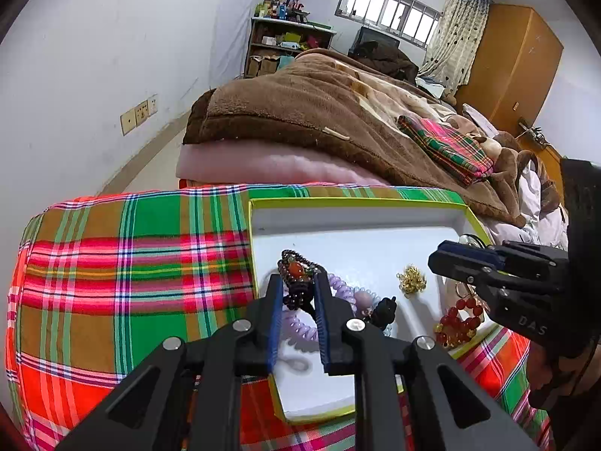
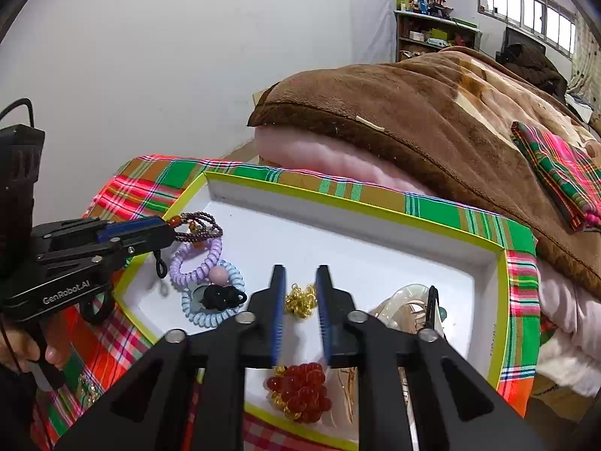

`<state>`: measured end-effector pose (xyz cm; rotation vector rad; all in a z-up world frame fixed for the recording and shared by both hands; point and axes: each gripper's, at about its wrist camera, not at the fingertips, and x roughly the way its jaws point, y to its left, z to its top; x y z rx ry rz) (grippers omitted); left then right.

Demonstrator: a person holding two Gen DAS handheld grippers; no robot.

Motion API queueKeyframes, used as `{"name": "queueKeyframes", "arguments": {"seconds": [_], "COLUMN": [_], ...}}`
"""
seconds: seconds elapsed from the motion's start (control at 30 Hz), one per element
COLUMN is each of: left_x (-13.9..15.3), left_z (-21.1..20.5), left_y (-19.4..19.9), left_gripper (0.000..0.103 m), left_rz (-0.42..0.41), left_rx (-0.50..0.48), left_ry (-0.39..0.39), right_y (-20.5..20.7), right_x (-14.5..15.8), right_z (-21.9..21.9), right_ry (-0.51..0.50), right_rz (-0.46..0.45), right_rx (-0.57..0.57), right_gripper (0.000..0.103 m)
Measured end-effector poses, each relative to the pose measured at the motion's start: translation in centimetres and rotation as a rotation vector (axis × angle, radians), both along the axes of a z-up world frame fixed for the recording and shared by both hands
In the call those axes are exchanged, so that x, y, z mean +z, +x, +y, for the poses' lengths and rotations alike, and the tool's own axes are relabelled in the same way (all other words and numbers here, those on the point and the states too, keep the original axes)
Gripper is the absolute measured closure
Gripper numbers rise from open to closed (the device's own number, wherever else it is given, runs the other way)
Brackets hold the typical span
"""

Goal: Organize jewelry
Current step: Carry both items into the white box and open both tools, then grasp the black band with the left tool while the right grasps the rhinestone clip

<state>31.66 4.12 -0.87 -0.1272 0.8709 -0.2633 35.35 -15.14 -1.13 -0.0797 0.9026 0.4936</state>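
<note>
A white box with a yellow-green rim [image 1: 360,203] [image 2: 338,195] lies on the plaid cloth. My left gripper [image 1: 298,282] [image 2: 165,231] is shut on a dark bead bracelet with an orange stone [image 1: 296,272] [image 2: 199,227], holding it above the box's left side. My right gripper [image 2: 300,274] [image 1: 437,257] is open and empty over a small gold chain piece [image 2: 299,300] [image 1: 411,280]. A red bead cluster [image 2: 300,391] [image 1: 460,321] lies near the box's front edge. Purple [image 2: 197,263] and pale blue [image 2: 219,314] coil hair ties and a black tie [image 2: 221,296] lie at the left.
A clear bangle and a black clip [image 2: 413,304] lie at the box's right. The plaid cloth [image 1: 131,274] covers the surface. A brown blanket on a bed [image 1: 319,112] rises behind the box. A folded plaid cloth [image 1: 447,146] lies on it. The white wall is to the left.
</note>
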Motion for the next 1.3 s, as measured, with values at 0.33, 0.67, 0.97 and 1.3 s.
{"name": "queueKeyframes", "arguments": {"seconds": [0.33, 0.67, 0.97, 1.3], "left_x": [1.4, 3.6, 4.7, 3.7], "left_z": [0.3, 1.4, 2.5, 3.8], "left_y": [-2.0, -6.5, -10.7, -15.1], "left_gripper": [0.076, 0.076, 0.076, 0.076], "left_rz": [-0.021, -0.061, -0.09, -0.092], "left_rx": [0.006, 0.013, 0.032, 0.06], "left_ry": [-0.011, -0.012, -0.021, 0.0], "right_y": [-2.9, -8.1, -12.1, -16.2], "right_x": [2.2, 4.3, 5.3, 4.9], "right_z": [0.3, 1.0, 1.1, 1.2], "right_ry": [-0.006, 0.008, 0.029, 0.071], "right_rz": [-0.067, -0.119, -0.129, -0.109], "right_rx": [0.027, 0.076, 0.103, 0.134], "right_gripper": [0.076, 0.07, 0.07, 0.069]}}
